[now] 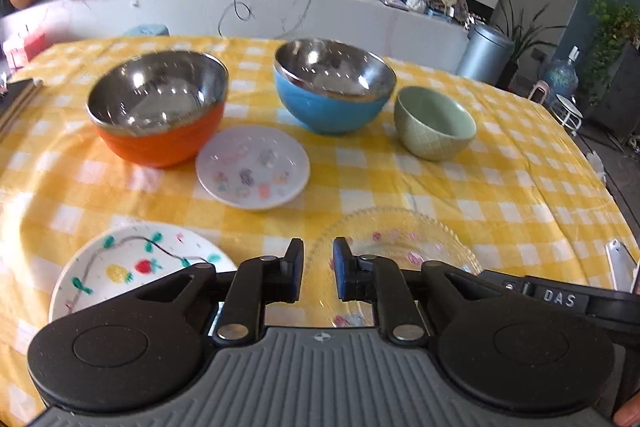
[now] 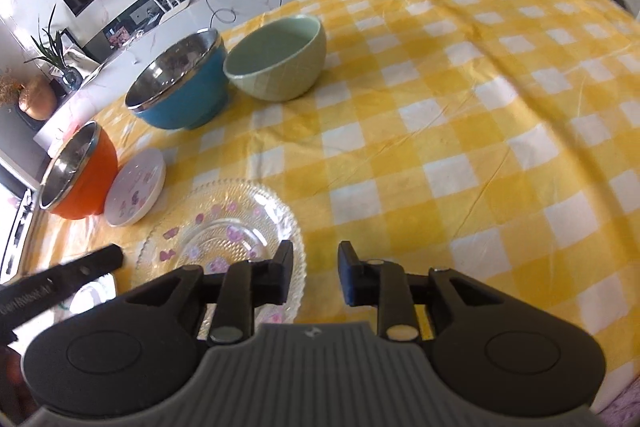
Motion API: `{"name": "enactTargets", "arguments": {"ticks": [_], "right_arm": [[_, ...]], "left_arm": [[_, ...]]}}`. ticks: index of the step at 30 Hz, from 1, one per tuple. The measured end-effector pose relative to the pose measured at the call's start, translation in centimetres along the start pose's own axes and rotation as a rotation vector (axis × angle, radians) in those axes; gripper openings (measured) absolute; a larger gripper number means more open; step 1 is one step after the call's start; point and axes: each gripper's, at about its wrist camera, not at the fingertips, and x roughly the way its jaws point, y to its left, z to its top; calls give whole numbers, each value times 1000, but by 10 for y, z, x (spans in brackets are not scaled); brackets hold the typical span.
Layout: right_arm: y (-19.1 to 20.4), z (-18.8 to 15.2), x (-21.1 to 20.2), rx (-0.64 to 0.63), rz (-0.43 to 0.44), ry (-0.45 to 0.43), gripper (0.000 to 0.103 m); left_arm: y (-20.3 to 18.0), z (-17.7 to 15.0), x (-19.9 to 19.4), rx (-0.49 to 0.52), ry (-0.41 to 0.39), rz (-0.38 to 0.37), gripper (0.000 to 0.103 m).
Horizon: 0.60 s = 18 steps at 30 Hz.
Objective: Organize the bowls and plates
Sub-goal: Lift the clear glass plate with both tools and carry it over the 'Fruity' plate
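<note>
Beyond the jaws of the left gripper (image 1: 318, 269), which stand slightly parted with nothing pressed between them, a desk covered by a yellow-and-white checked tablecloth (image 1: 500, 195) is seen. Just ahead of and under these jaws, to their right, a clear glass plate (image 1: 400, 239) with small pink motifs is laid flat on the cloth. To the left of the jaws, a white plate painted with a strawberry and a pineapple (image 1: 132, 267) is partly hidden by the gripper body. Farther ahead, a small white dish with pastel prints (image 1: 253, 167) is set, touching or nearly touching an orange bowl with a steel lining (image 1: 160, 107) at its left. Ahead and slightly right, a blue bowl with a steel lining (image 1: 332, 91) is placed, and just beside it on the right a pale green ceramic bowl (image 1: 434, 123). From the right wrist view, the right gripper (image 2: 315, 277) is seen with its jaws apart and empty; bare checked cloth lies between them. The glass plate (image 2: 224, 231) lies under and left of the left-hand jaw, whose tip overlaps the plate's beaded rim. Farther left are seen the small dish (image 2: 136, 193) and the orange bowl (image 2: 80, 175); ahead and left, the blue bowl (image 2: 180, 87) and the green bowl (image 2: 276, 59) stand close together.
</note>
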Motion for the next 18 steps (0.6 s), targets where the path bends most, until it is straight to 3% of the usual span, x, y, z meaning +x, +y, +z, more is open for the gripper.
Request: {"name": "enactTargets", "arguments": {"ticks": [1, 4, 9, 18], "right_arm": [[1, 0, -1, -15, -5, -13, 41], [1, 4, 0, -35, -5, -3, 43], [-2, 8, -1, 3, 54, 18, 43], [-6, 4, 4, 43, 63, 44, 41]], "left_arm": [[2, 1, 1, -3, -4, 10, 26], [10, 3, 5, -23, 12, 10, 42], [18, 2, 15, -64, 76, -27, 45], [19, -6, 30, -80, 138, -77, 45]]}}
